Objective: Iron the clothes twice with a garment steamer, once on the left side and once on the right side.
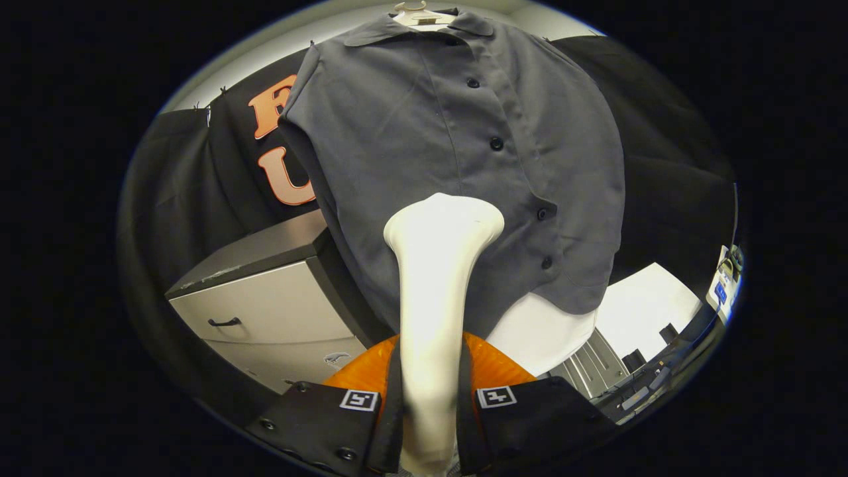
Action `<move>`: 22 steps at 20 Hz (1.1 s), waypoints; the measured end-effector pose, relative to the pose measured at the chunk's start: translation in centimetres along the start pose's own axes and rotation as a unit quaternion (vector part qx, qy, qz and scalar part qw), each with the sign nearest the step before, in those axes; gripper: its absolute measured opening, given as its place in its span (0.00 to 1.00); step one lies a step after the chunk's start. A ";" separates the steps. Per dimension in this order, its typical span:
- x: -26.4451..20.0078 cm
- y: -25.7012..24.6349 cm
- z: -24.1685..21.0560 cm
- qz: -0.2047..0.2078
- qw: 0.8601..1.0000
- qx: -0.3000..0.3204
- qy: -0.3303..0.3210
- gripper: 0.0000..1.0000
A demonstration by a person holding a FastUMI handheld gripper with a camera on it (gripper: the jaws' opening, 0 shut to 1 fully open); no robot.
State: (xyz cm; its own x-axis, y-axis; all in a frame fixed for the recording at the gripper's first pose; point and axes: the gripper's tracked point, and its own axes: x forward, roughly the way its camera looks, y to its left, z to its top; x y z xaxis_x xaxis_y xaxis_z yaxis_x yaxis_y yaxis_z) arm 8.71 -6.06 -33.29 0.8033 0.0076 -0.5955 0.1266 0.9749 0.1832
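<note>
While the gripper (429,397) is clamping both fingers on the neck of the garment steamer (437,291), the steamer's white head is standing up just ahead of the fingers, over the lower middle of the shirt (424,132). Whether the head is touching the cloth I cannot tell. Nothing is showing which side has been ironed, so I am judging a pass to be under way near the hem, left of the button row. Beyond, the shirt is hanging from a hanger (414,10); beside it a cabinet (265,305) is standing with its drawer shut, contents hidden.
</note>
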 end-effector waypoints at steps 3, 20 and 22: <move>-0.4 0.2 0.0 0.002 1.000 0.003 -0.002 0.40; -11.2 -2.3 18.0 0.012 0.986 -0.012 -0.165 0.40; -11.8 -3.9 19.8 -0.009 0.983 -0.037 -0.178 0.40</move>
State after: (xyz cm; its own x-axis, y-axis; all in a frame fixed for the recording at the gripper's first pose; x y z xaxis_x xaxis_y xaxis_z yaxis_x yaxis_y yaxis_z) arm 10.30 -14.31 -11.48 0.9561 -0.0752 -0.2832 0.1103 0.9878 0.1101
